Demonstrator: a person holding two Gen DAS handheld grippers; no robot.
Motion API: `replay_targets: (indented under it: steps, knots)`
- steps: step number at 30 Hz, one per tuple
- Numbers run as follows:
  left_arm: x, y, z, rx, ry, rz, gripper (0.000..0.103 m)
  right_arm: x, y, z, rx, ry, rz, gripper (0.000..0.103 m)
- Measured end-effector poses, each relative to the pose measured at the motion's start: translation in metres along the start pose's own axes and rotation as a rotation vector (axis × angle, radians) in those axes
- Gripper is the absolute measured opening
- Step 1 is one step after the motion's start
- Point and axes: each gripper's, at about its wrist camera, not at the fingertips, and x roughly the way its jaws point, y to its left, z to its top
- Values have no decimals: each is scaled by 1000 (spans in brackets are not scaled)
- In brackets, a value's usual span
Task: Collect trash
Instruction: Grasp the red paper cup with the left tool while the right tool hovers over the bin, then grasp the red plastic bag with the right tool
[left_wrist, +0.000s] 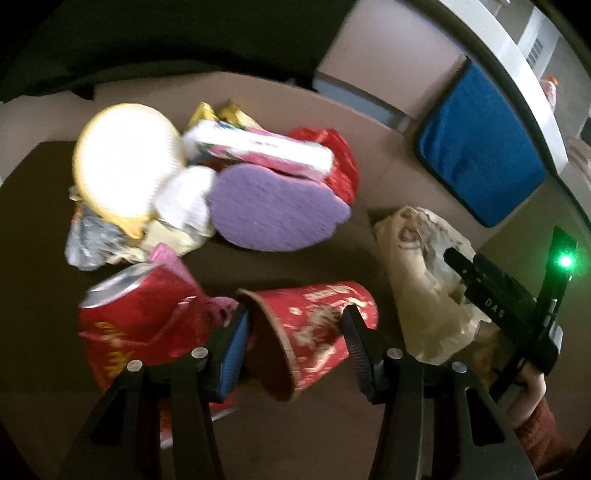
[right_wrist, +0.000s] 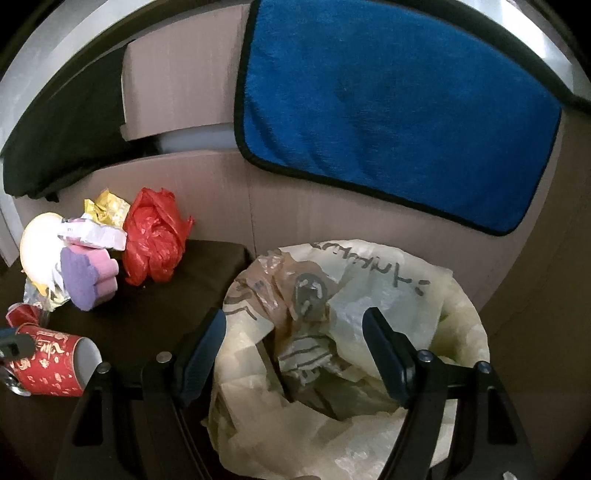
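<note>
A red paper cup (left_wrist: 317, 325) lies on its side on the dark mat (left_wrist: 303, 435), its mouth towards the camera. My left gripper (left_wrist: 295, 339) is open and straddles it, a finger close on each side. The cup (right_wrist: 48, 365) also shows at the lower left of the right wrist view. A crushed red can (left_wrist: 140, 314) lies just left of the cup. My right gripper (right_wrist: 295, 343) stands open over the mouth of a pale printed plastic bag (right_wrist: 369, 288), with crumpled plastic between its fingers. The bag (left_wrist: 417, 280) sits right of the cup.
Behind the cup is a heap: a purple sponge (left_wrist: 277, 210), a white round lid (left_wrist: 125, 166), a pink-and-white packet (left_wrist: 258, 151), a red plastic bag (left_wrist: 340, 166), foil wrappers (left_wrist: 92, 236). A blue towel (right_wrist: 399, 110) lies on cardboard (right_wrist: 177, 85) beyond.
</note>
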Motion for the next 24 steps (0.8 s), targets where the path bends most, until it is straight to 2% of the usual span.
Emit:
replay_targets:
  steps: [6,8,10,15,24]
  knots:
    - [19,-9,-5,-6,65,-25,48,-9,-7,-5,-9,-12,-28,73]
    - [21,-9,-8,-19,81,-42,42,-10,-9,-7,-10,-15,-34,73]
    - [21,-10,-9,-26,96,-42,29,-11,-9,-8,-10,-15,-34,73]
    - [6,-6,-7,-56,25,-44,14,-11,-10,-9,6,-12,-24,73]
    - [-9,-2,5,-13,-55,14,7,-12,10,-1,-14,-10,26,73]
